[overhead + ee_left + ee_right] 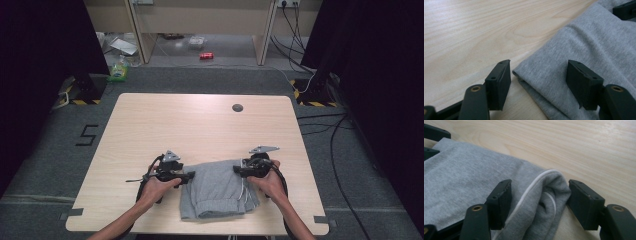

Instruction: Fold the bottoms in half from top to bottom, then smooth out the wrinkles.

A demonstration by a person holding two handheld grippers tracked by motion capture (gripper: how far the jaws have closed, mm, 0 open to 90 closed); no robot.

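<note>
A folded grey garment [215, 187] lies near the front edge of the light wooden table [200, 125], with white drawstrings [243, 192] at its right side. My left gripper [190, 176] is at the garment's left edge. In the left gripper view the jaws stand open [539, 80] around a folded corner of the grey cloth [584, 42], with gaps on both sides. My right gripper [239, 171] is at the far right corner. Its jaws [540, 200] straddle a bunched fold of the garment [469, 177] with a white cord [531, 187]; the pads do not squeeze it.
A dark round grommet [237, 107] sits in the table's far part. Bare wood stretches beyond the garment. On the floor past the table lie a red can [206, 55] and a green bottle [119, 70]; cables [332, 130] run at the right.
</note>
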